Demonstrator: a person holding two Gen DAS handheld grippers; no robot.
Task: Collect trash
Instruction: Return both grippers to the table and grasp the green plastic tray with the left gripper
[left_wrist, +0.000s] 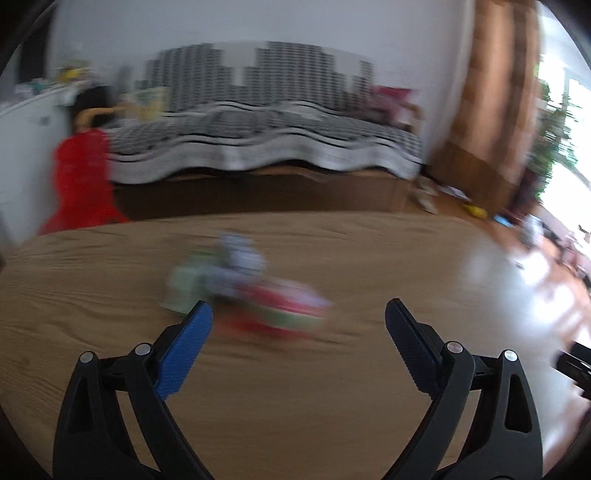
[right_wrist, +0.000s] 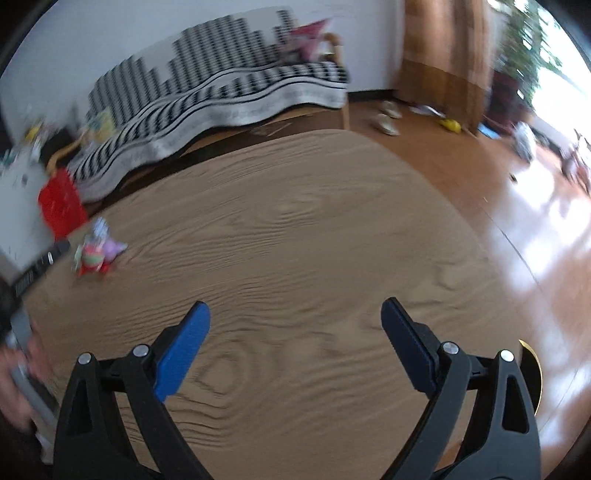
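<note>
A blurred heap of trash wrappers (left_wrist: 247, 286), pale green, purple-white and red, lies on the wooden table (left_wrist: 332, 387). My left gripper (left_wrist: 298, 314) hangs open just in front of the heap, with nothing between its blue pads. In the right wrist view the same heap (right_wrist: 98, 251) is small and far off at the left of the table (right_wrist: 295, 258). My right gripper (right_wrist: 295, 314) is open over bare wood, well away from the heap. A hand (right_wrist: 18, 384) holding the other gripper's handle shows at the left edge.
A red bin-like thing (right_wrist: 61, 208) stands past the table's far left edge. A bed with a black-and-white cover (left_wrist: 258, 140) runs behind the table. Shoes (right_wrist: 386, 118) and small items lie on the glossy floor at the right, near a brown curtain (left_wrist: 491, 110).
</note>
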